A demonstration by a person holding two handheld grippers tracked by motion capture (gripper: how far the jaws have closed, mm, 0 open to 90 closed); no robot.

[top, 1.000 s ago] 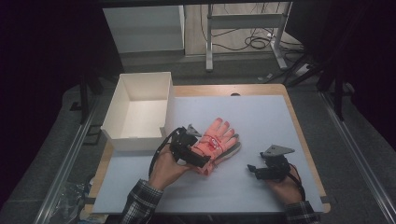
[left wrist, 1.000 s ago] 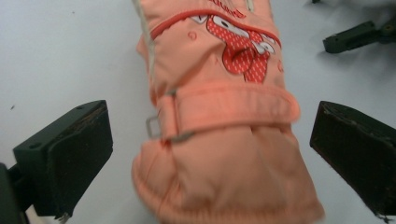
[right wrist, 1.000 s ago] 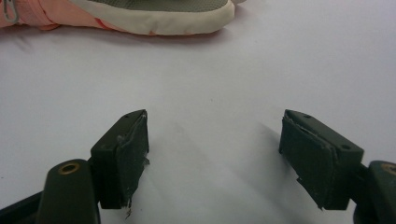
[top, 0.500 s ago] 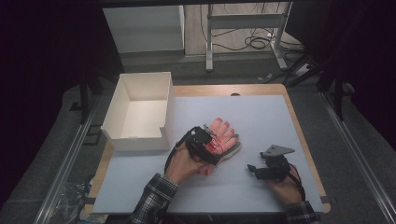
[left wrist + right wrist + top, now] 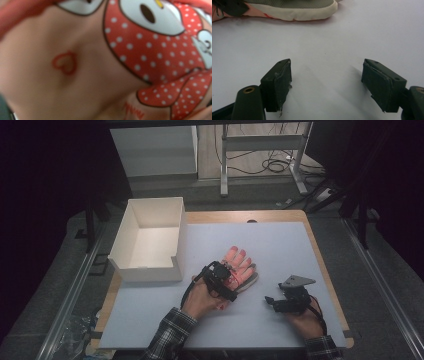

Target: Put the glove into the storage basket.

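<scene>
A pink glove (image 5: 242, 264) with a red polka-dot cartoon print lies flat on the pale mat, fingers pointing away. My left gripper (image 5: 223, 280) presses down on its cuff end, with the hand behind it. The left gripper view is pressed so close to the printed glove fabric (image 5: 100, 70) that its jaws are hidden. To the right of the glove, my right gripper (image 5: 270, 301) rests on the mat. Its jaws stand wide apart with nothing between them (image 5: 327, 82). The glove's grey and cream edge (image 5: 294, 10) lies ahead of it.
An open white box (image 5: 131, 254) stands at the left of the table, close to the glove. The pale mat (image 5: 285, 240) covers the wooden tabletop. Desk legs and cables lie on the floor beyond the far edge.
My left gripper has slid right and forward over the glove, covering more of it. The right gripper has stayed where it was.
</scene>
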